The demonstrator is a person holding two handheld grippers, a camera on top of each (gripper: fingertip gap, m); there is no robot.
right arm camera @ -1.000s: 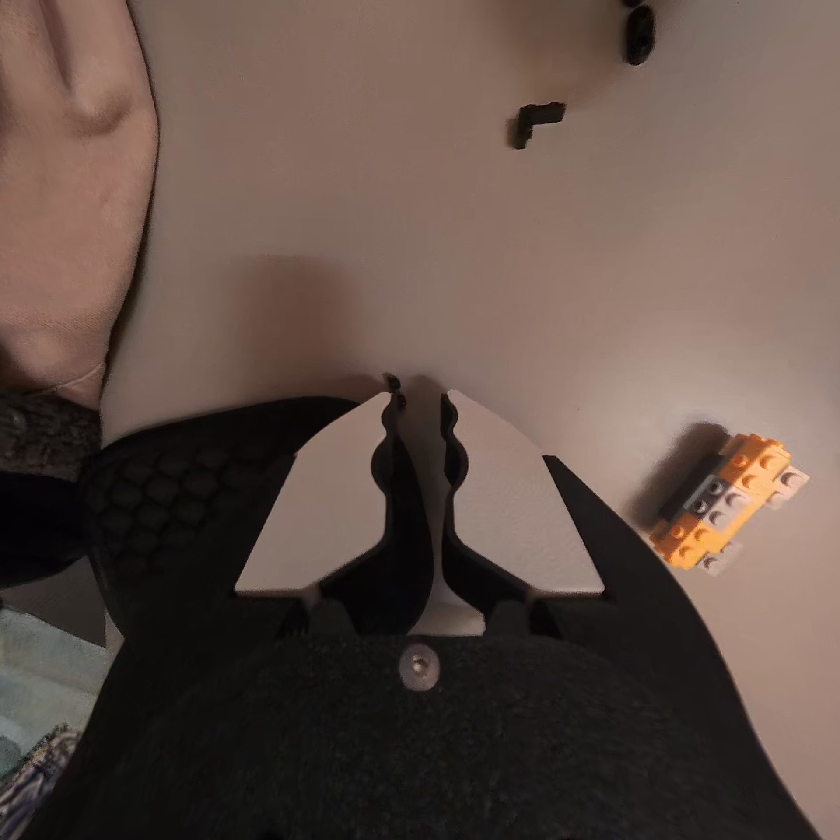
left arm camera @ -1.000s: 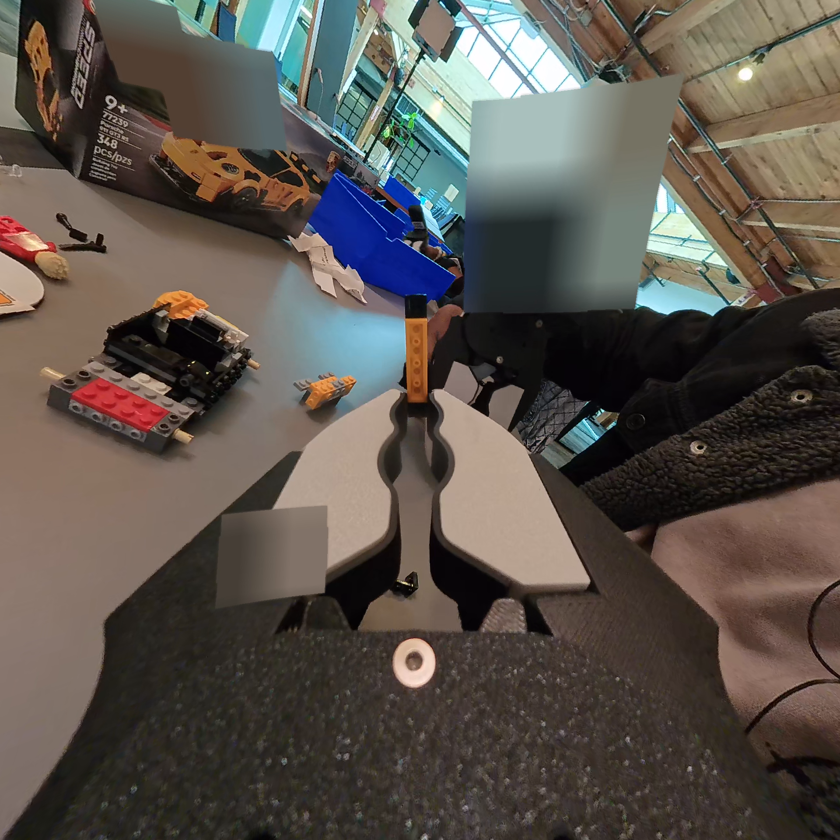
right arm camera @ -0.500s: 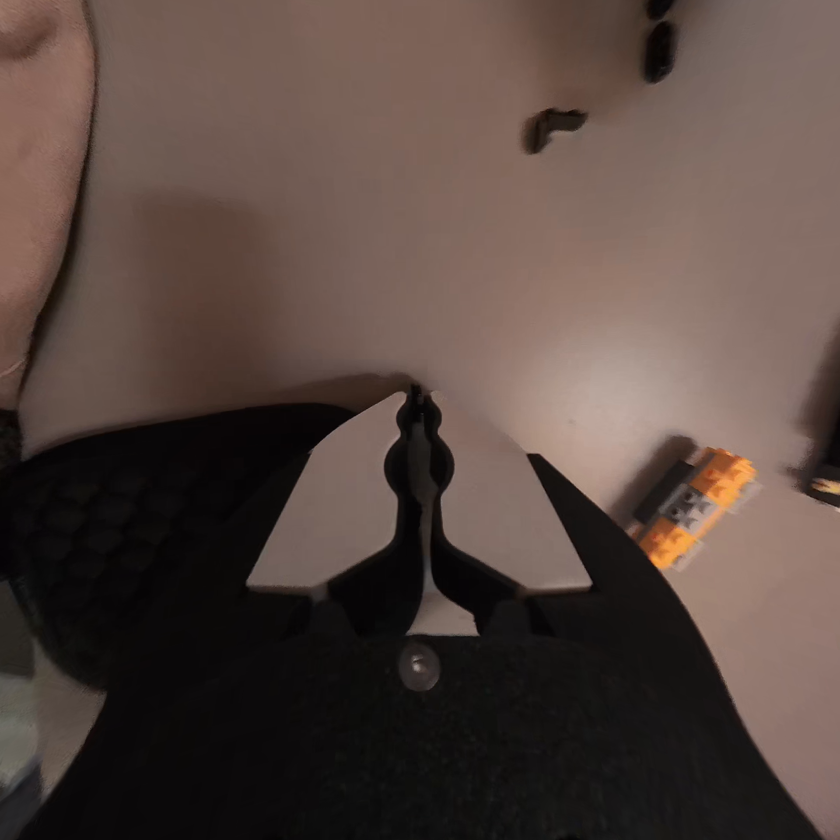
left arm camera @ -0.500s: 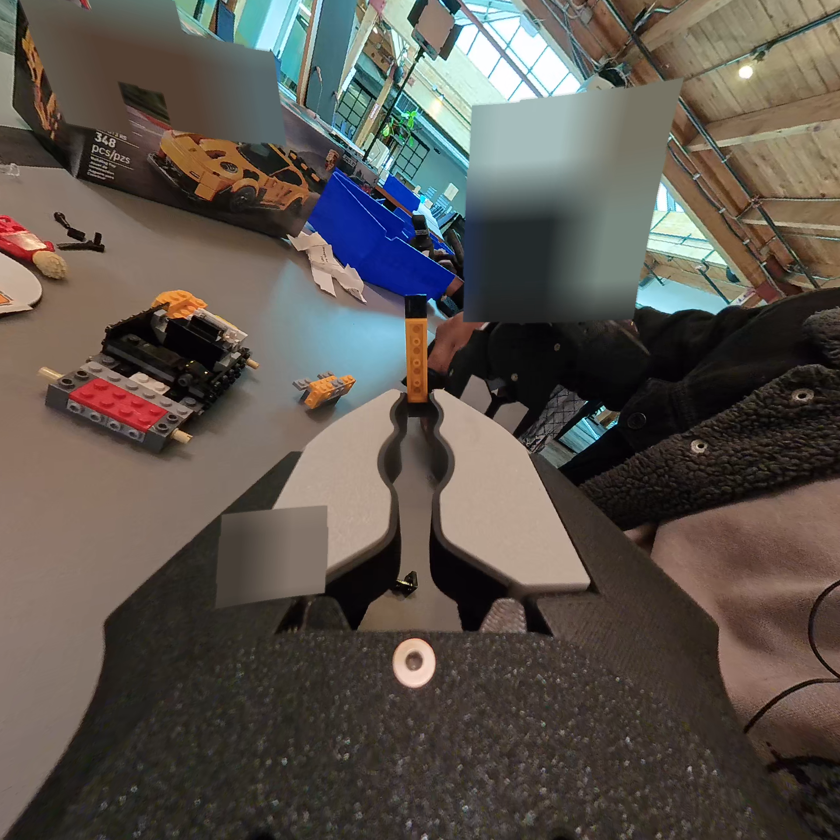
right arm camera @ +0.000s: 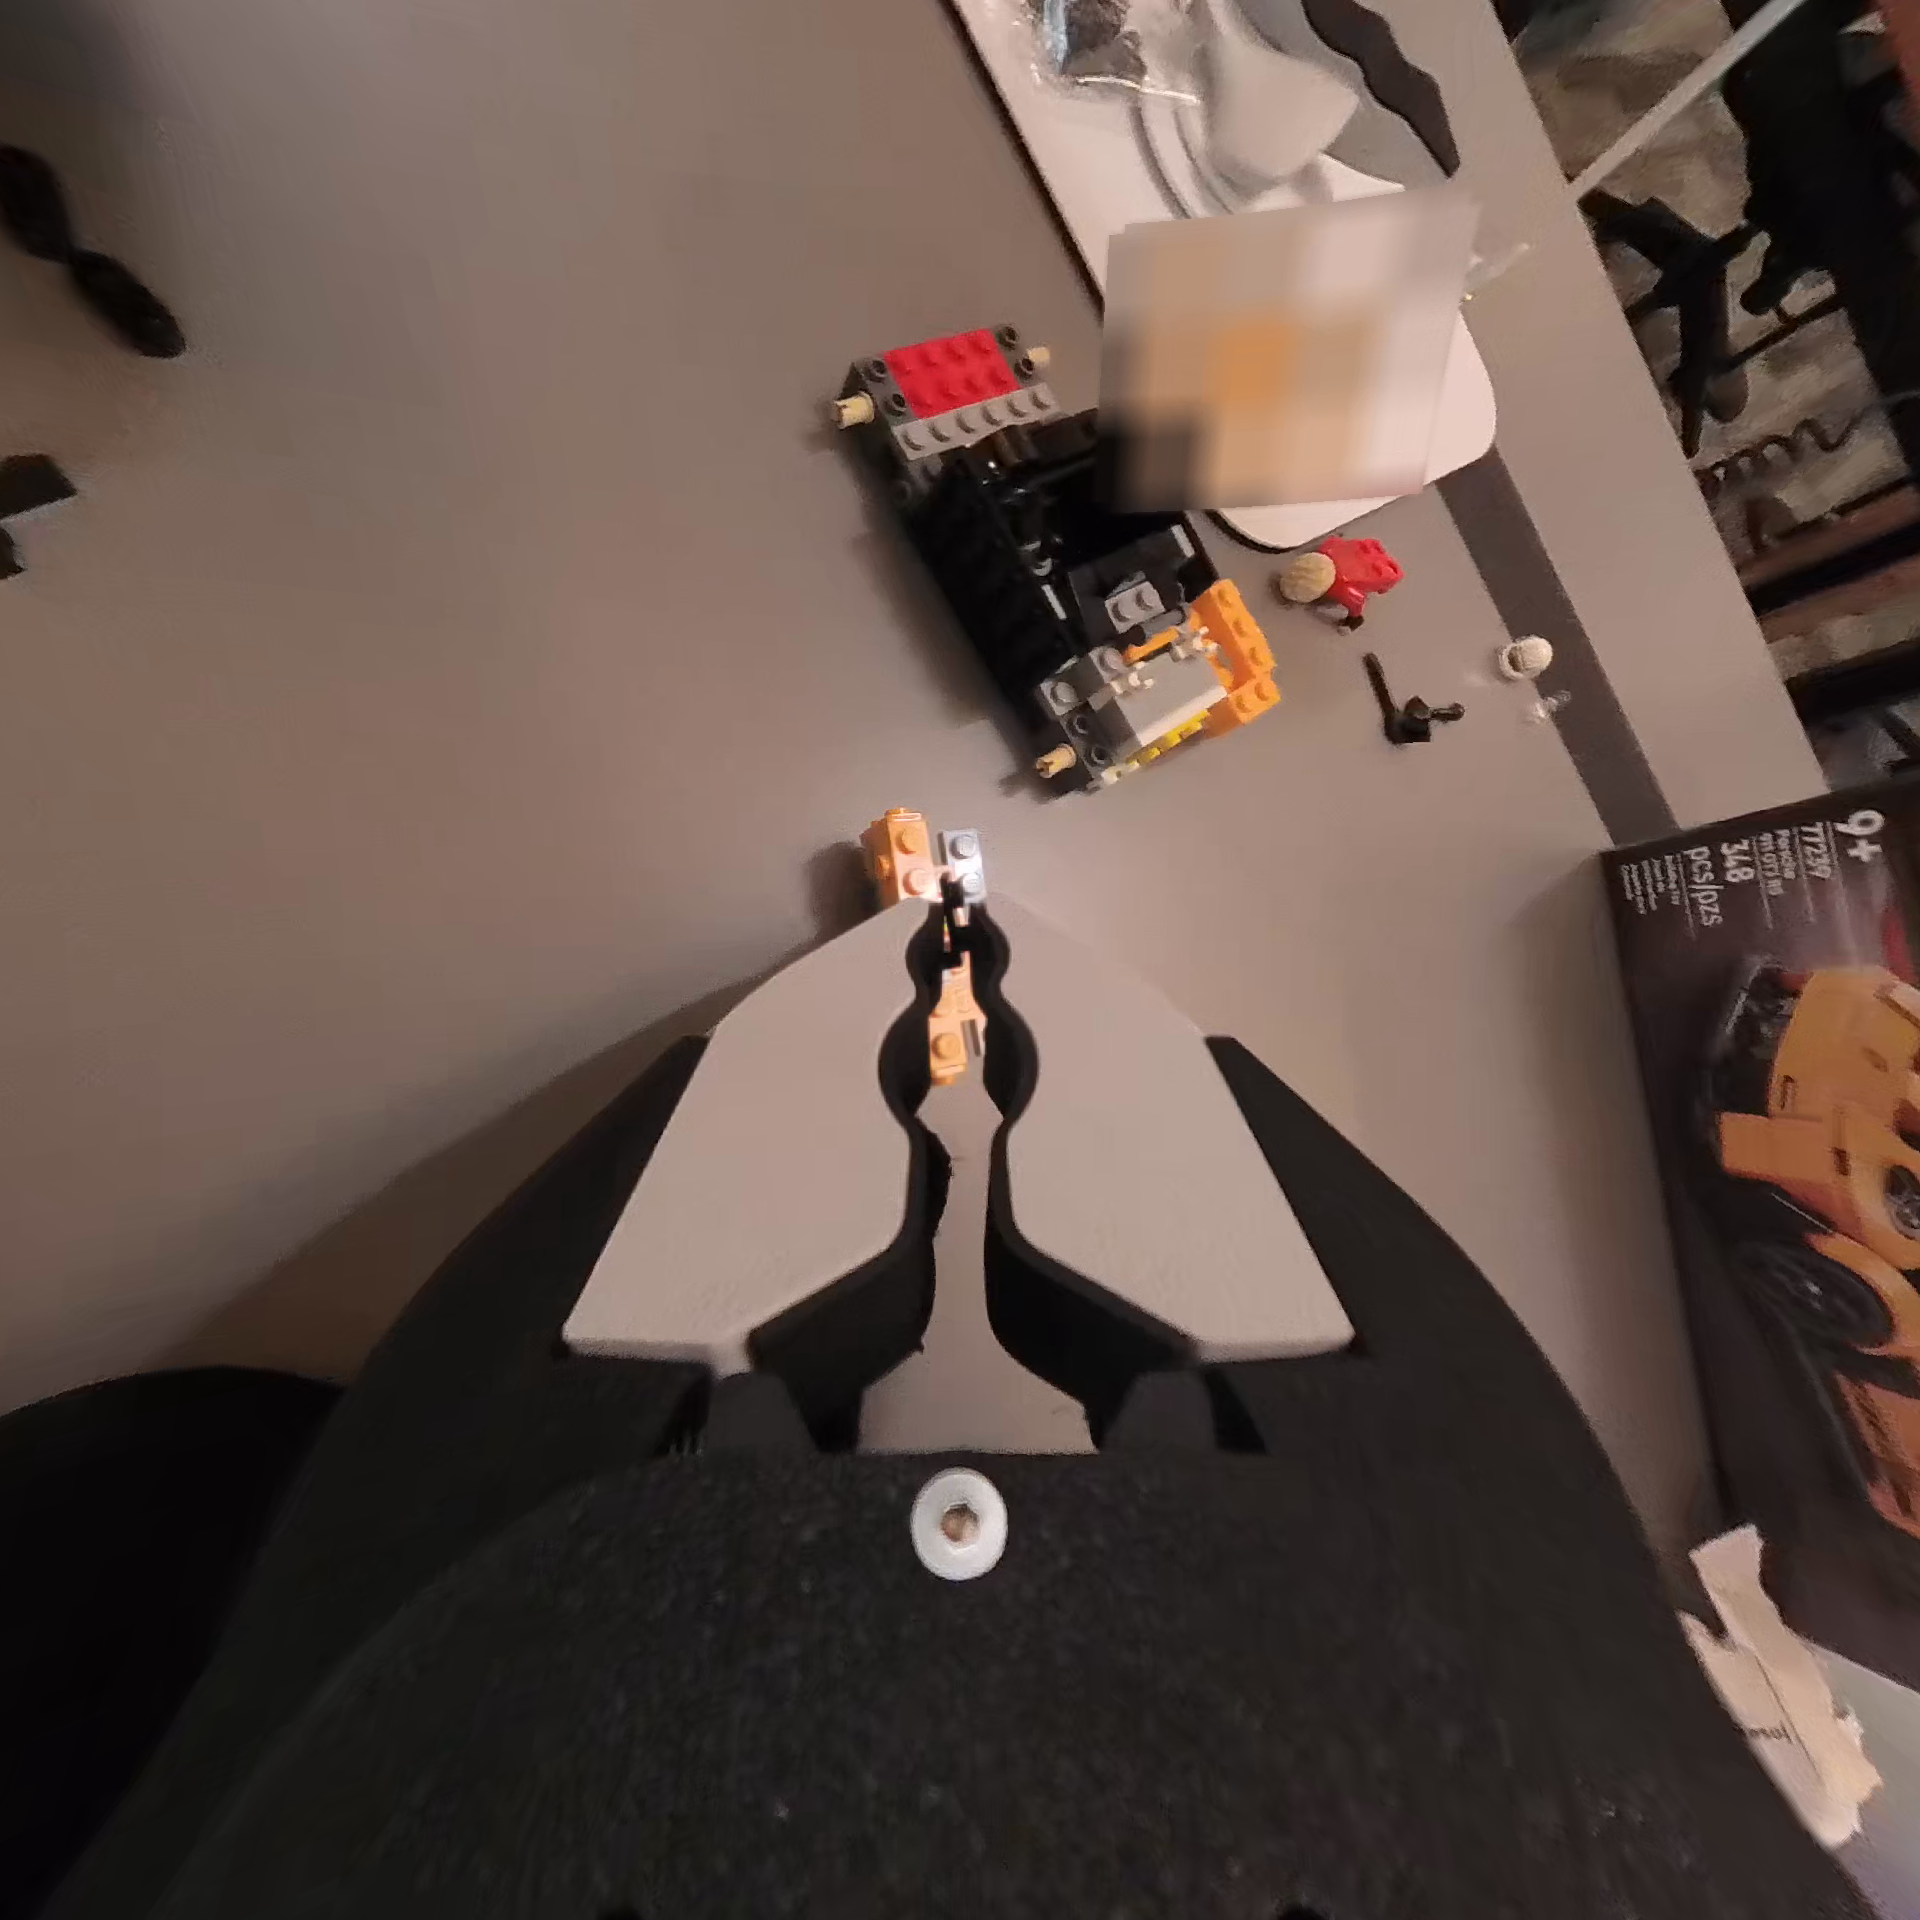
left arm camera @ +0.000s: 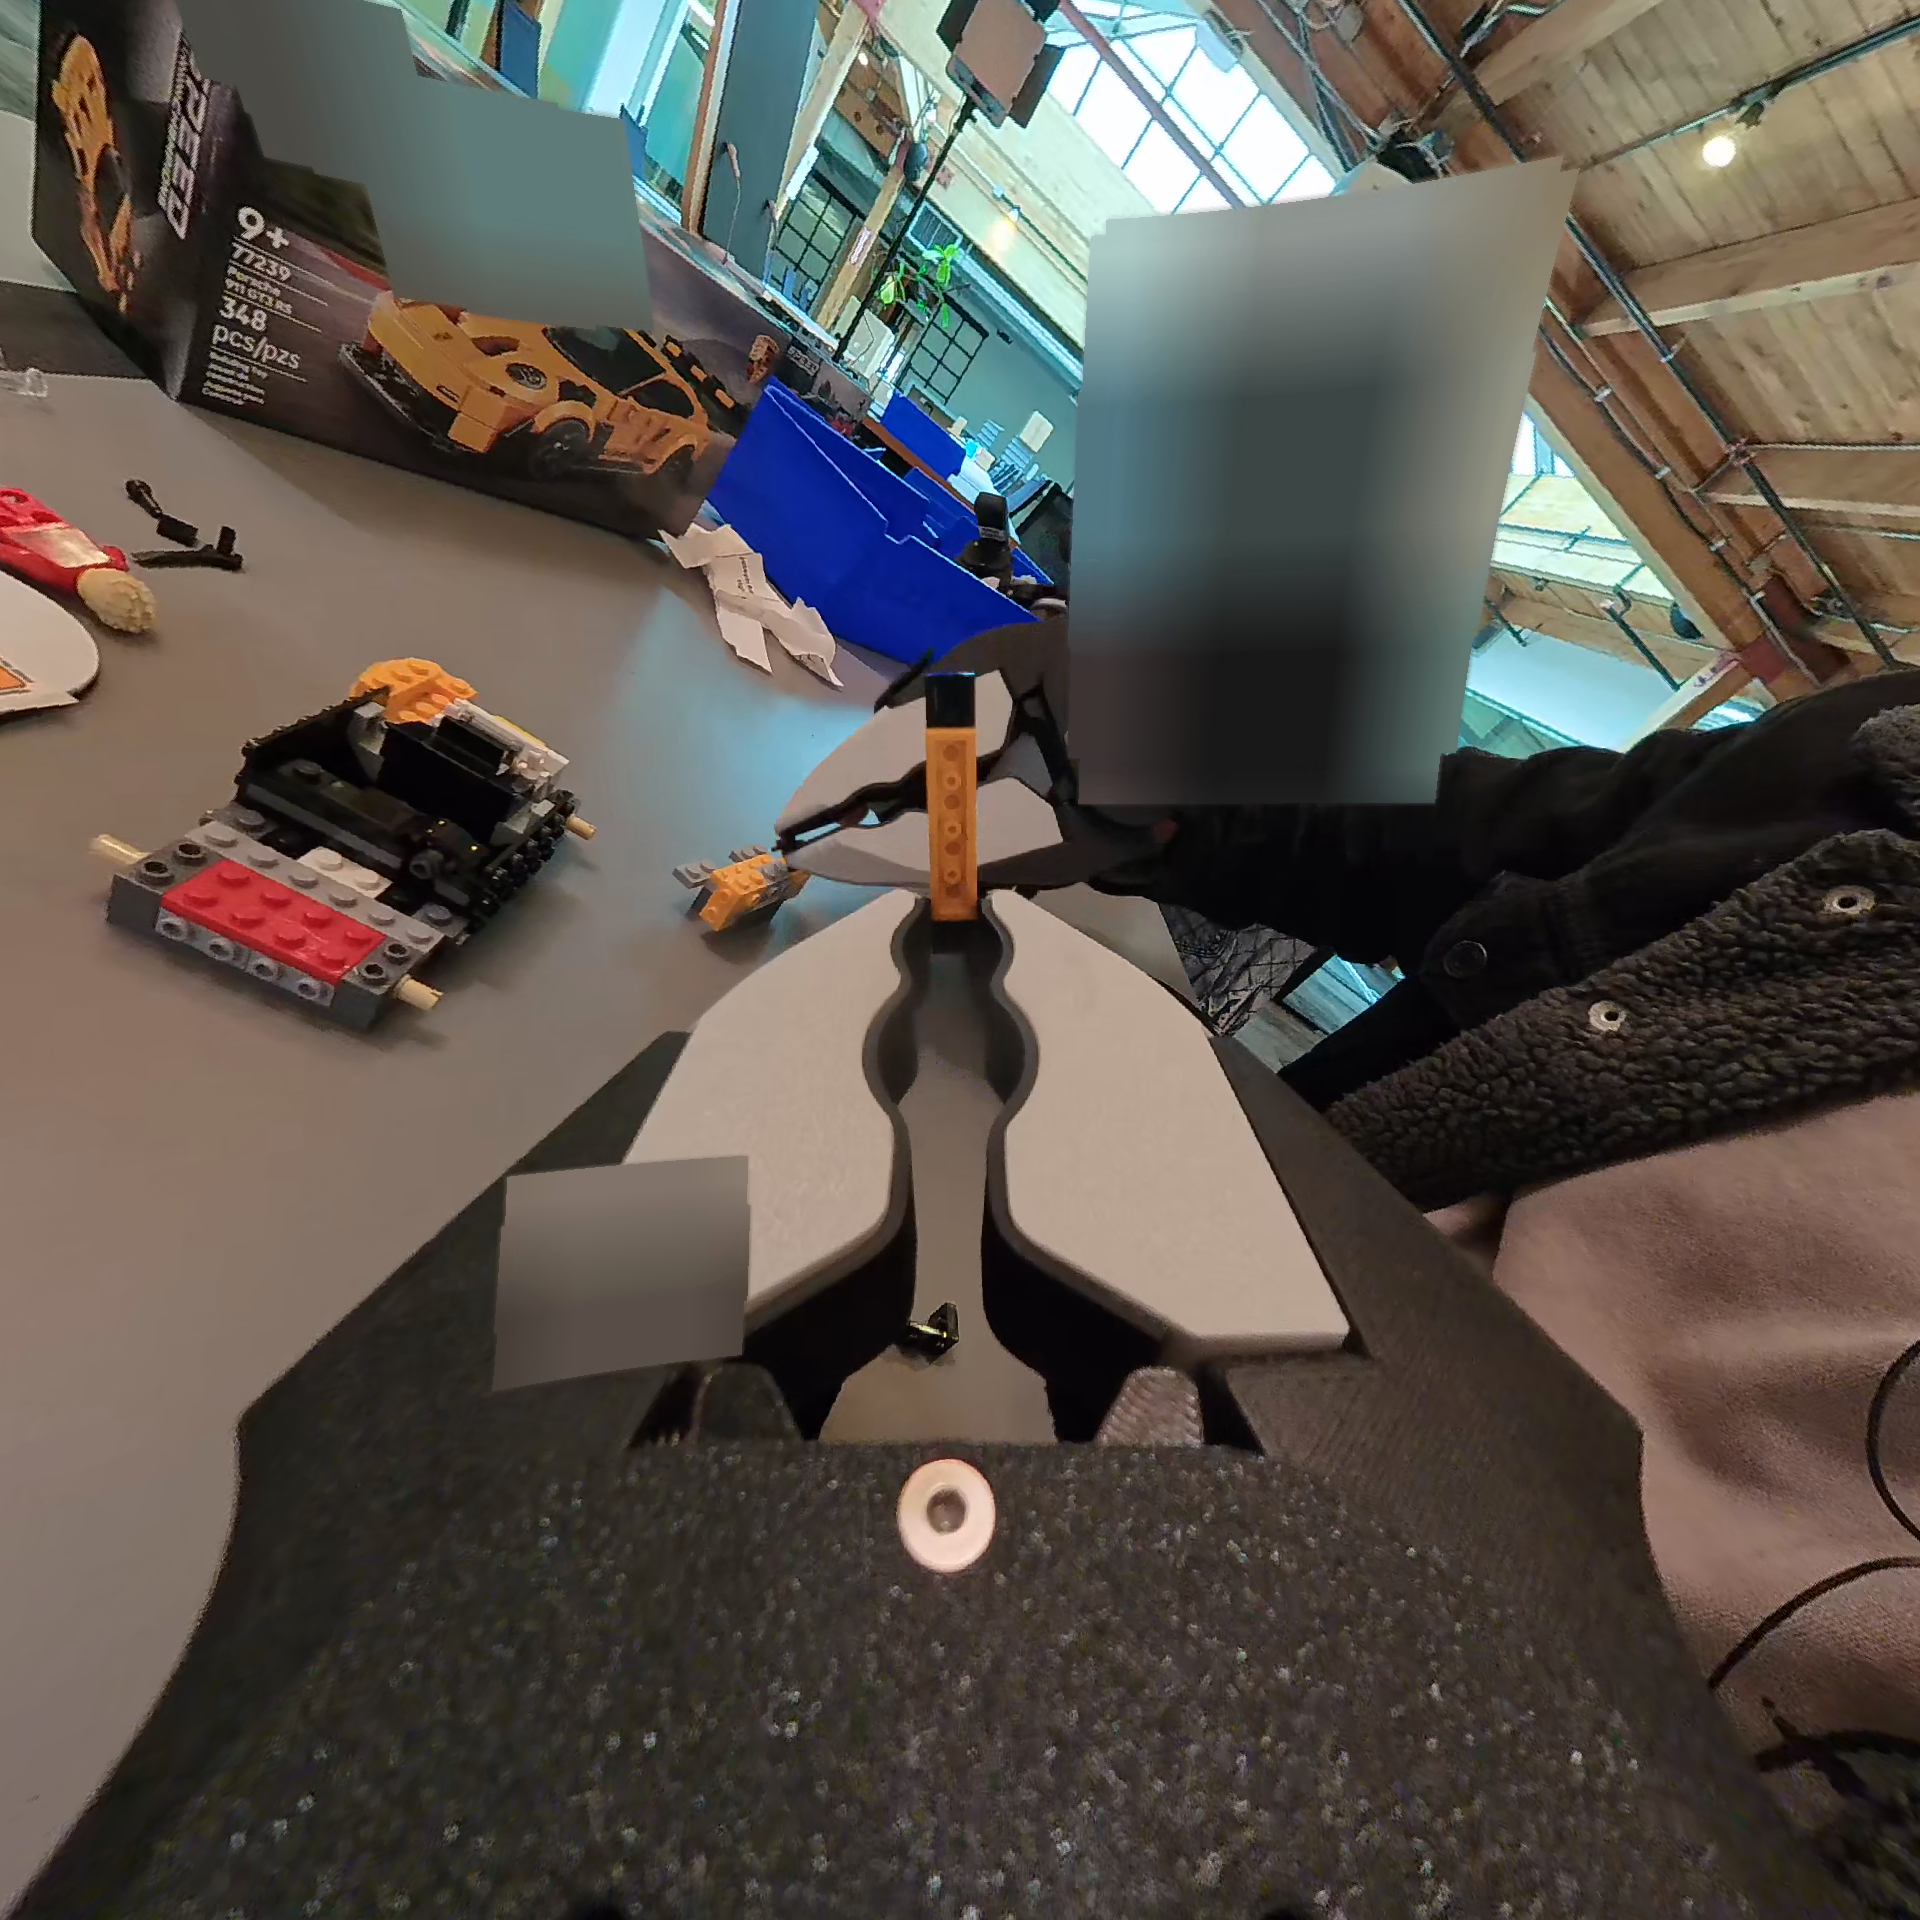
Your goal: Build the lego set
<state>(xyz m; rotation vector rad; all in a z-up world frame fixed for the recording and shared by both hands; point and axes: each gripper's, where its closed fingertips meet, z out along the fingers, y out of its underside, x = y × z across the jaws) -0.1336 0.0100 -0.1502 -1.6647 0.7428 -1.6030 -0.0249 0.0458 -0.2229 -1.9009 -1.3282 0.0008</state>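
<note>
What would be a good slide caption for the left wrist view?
Left hand-held gripper holds an orange Lego beam upright beside a half-built car chassis.

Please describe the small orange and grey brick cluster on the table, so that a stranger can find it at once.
Start from the half-built car chassis with the red plate on the grey table. Between it and the table's near edge lies the small orange and grey cluster, apart from the chassis. It alone is loose, short and two-coloured.
</note>
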